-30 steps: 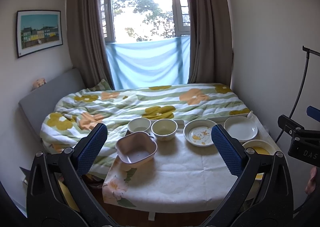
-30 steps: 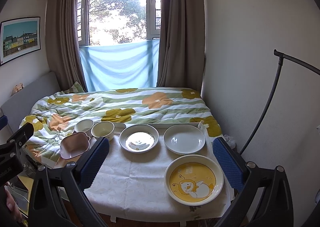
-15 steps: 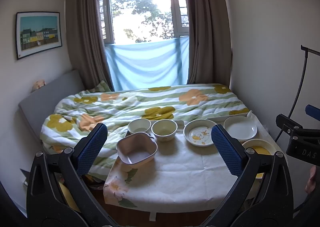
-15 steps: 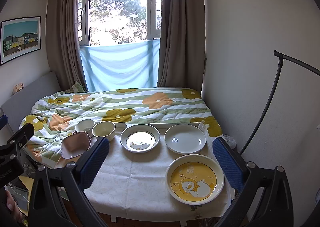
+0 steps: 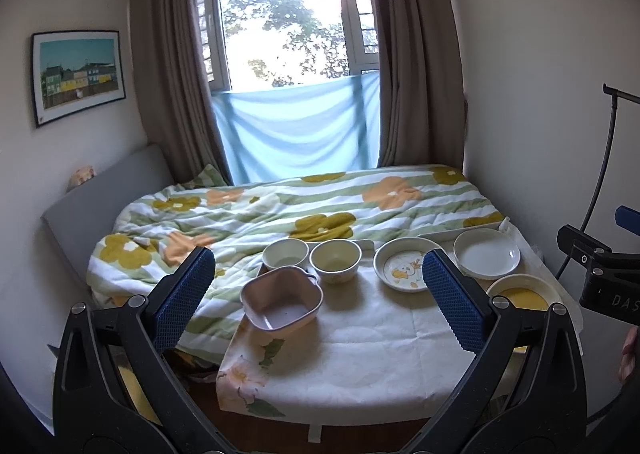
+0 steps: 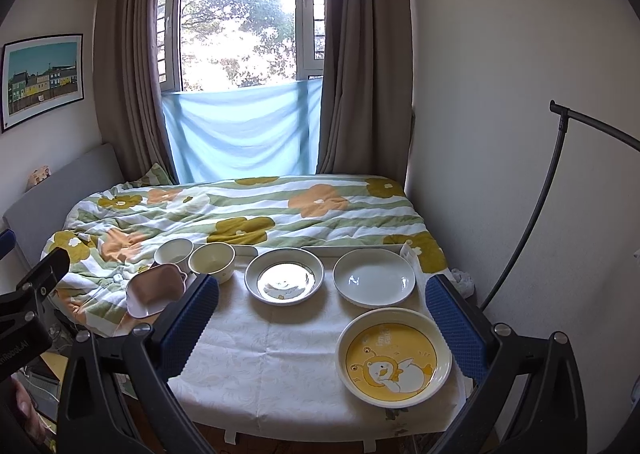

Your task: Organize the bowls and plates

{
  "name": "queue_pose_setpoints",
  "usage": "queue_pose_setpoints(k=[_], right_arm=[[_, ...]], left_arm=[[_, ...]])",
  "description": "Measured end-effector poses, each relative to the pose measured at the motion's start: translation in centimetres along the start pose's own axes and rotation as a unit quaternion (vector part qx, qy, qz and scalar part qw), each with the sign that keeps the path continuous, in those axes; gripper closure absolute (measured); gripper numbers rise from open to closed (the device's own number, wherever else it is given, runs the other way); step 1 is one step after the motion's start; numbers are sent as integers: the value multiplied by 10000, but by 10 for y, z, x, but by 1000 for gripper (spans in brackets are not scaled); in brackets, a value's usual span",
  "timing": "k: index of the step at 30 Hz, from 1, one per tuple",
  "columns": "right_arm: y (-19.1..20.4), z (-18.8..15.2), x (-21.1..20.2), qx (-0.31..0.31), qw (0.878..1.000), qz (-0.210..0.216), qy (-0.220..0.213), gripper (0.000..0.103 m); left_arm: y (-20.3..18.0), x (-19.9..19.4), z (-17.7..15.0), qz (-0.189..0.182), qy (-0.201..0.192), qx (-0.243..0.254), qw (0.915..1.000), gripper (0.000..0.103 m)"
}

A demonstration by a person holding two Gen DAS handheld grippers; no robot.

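- Hovering short of the surface: left gripper, jaws spread wide, nothing between the blue pads.
- Right gripper likewise wide apart and empty, held above the near edge of the surface.
- Surface wears a white cloth with a floral print on its left overhang.
- Nearest dish in right view: yellow duck plate, near right corner, close to the right pad.
- In left view that plate is partly hidden behind the right finger.
- Pink square bowl sits at the left edge of the surface, slightly tilted, handle toward the far side; seen again in right view.
- Next row back, left to right: white bowl, cream bowl, small duck-print plate, plain white plate.
- Same row in right view: white bowl, cream bowl, duck-print plate with glare on it, white plate.
- White and cream bowls are just beside each other; contact cannot be told.
- The two far plates stand apart, with a gap of cloth between them.
- Nothing is stacked; every dish lies separate.
- Behind the surface: bed with flowered quilt, then blue cloth across the lower window, brown curtains either side.
- Framed picture on the left wall.
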State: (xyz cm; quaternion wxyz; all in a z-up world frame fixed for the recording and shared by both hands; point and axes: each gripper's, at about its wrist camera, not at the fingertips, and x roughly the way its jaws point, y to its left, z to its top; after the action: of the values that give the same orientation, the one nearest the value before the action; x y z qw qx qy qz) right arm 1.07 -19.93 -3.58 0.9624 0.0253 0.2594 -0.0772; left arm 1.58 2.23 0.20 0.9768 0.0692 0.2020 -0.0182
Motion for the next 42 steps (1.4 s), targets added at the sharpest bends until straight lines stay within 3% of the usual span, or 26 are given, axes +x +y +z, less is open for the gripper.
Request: queue_pose_setpoints(k=[6, 10, 18, 24, 28, 33, 34, 37, 42], right_arm=[[-20, -11, 4, 388, 9987, -169, 275, 0], [-43, -33, 11, 571, 9956, -414, 615, 0], [-109, -81, 44, 1169, 9811, -719, 1361, 0], [-164, -119, 93, 1765, 9603, -727, 2035, 0], [-193, -141, 125, 2211, 9424, -510, 2458, 0], [-219, -162, 166, 2720, 9228, 260, 2715, 0], [-222, -164, 172, 2798, 9195, 359, 2737, 4], [-231, -168, 189, 2981, 9087, 652, 2847, 28], [-237, -170, 206, 3007, 9030, 702, 2986, 51]], left_arm=[[-9, 23, 0, -437, 261, 262, 9984, 0], [-29, 52, -14, -879, 646, 487, 9928, 0], [-101, 131, -44, -1926, 1606, 812, 9646, 0], [-171, 205, -71, -2569, 2381, 1181, 9292, 0], [-217, 259, -91, -3054, 3016, 1340, 8932, 0], [-268, 315, -117, -3407, 3698, 1499, 8513, 3], [-274, 320, -120, -3464, 3790, 1497, 8450, 7], [-289, 335, -128, -3607, 4051, 1494, 8267, 20], [-308, 349, -141, -3711, 4277, 1618, 8082, 48]])
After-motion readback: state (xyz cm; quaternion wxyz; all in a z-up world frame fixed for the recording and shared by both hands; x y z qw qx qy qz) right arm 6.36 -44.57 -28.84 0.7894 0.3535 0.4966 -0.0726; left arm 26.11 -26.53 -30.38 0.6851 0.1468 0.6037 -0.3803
